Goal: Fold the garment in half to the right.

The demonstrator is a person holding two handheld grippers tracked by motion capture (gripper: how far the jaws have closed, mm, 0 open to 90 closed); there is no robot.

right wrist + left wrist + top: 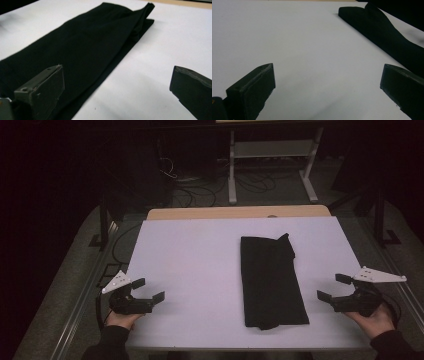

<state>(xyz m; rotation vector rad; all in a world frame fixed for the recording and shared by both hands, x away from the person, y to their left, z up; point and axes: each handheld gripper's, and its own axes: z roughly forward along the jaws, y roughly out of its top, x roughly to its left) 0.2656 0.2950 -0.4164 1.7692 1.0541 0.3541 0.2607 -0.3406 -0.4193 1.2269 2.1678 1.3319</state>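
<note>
Your high view looks forward and down over the whole white table (190, 265) from your side. Each gripper view sits low, close to the tabletop, facing inward between its own jaws. All three views share the folded black cloth (270, 280) (387, 32) (82, 55) lying right of centre.

No legible text anywhere (labels, numbers neither)

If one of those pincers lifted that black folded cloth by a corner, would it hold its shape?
Probably not. The black cloth lies flat and thin, with a rumpled far corner, so it likely droops and unfolds. Pushed, it would probably bunch rather than slide on the white table.
</note>
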